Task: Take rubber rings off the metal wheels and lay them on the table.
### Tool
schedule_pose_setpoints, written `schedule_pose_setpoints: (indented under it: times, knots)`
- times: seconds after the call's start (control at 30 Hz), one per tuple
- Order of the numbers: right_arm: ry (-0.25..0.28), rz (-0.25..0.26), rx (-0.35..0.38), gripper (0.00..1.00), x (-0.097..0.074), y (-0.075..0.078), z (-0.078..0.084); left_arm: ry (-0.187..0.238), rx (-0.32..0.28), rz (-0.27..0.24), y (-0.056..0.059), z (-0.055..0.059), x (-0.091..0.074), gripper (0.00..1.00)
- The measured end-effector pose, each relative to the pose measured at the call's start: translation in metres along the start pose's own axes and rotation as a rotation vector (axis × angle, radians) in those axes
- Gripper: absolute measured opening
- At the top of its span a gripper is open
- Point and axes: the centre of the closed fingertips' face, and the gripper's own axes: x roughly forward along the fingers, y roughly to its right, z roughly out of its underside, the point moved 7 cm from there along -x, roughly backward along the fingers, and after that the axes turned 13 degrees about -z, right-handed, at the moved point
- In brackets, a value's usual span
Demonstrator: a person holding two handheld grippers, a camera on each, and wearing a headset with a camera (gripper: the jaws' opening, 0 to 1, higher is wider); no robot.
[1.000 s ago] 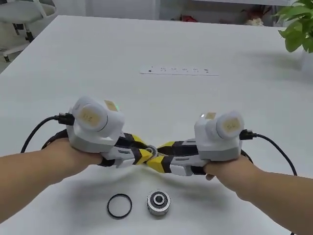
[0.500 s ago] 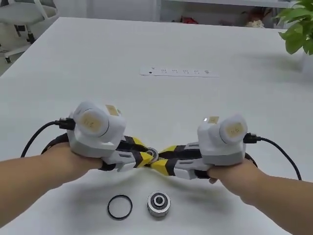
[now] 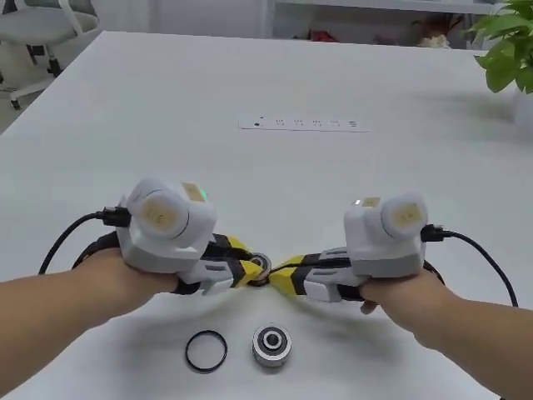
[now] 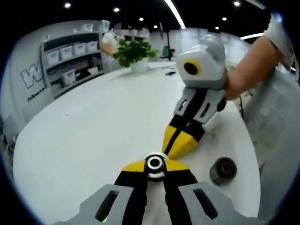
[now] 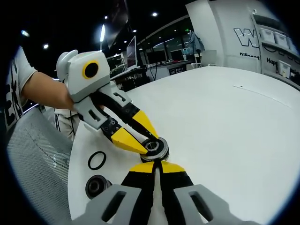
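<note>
**Head view, left to right.** The left gripper (image 3: pixel 251 270), carried in the person's left hand (image 3: pixel 125 279) over the near edge of the desk (image 3: pixel 250 75), is clamping its yellow-tipped jaws on a metal wheel (image 3: pixel 261 265). This held wheel is sitting between the two grippers. Below it, a loose rubber ring (image 3: pixel 206 332) is lying flat close to the near edge. A second wheel (image 3: pixel 271 345) is resting just beside the ring on its right, apart from it. The right gripper (image 3: pixel 279 279), carried in the right hand (image 3: pixel 400 292), is pointing inward with its jaws closed together. Their tips are meeting the rim of the held wheel. Whether they are pinching the wheel's rubber ring cannot be told. A white power strip (image 3: pixel 304 123) is lying well apart, toward the far edge, and a plant (image 3: pixel 504 50) is standing at the far right corner.

**Left gripper view.** The jaws are rising from the bottom and gripping the metal wheel (image 4: pixel 155 163). The right gripper's closed tip (image 4: pixel 178 145) is touching the wheel from above. The second wheel (image 4: pixel 223 170) is lying to the right.

**Right gripper view.** The gripper's own jaws (image 5: pixel 157 166) are pressing shut against each other, just beneath the held wheel (image 5: pixel 155 147).
</note>
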Motion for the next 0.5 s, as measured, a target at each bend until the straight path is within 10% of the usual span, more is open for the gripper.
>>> schedule_pose_setpoints:
  times: [0.5]
  knots:
    - [0.002,0.001,0.085,0.0,-0.0099,-0.0017,0.0048,-0.003,0.019,-0.003,0.0107,-0.0019,0.0014,0.13]
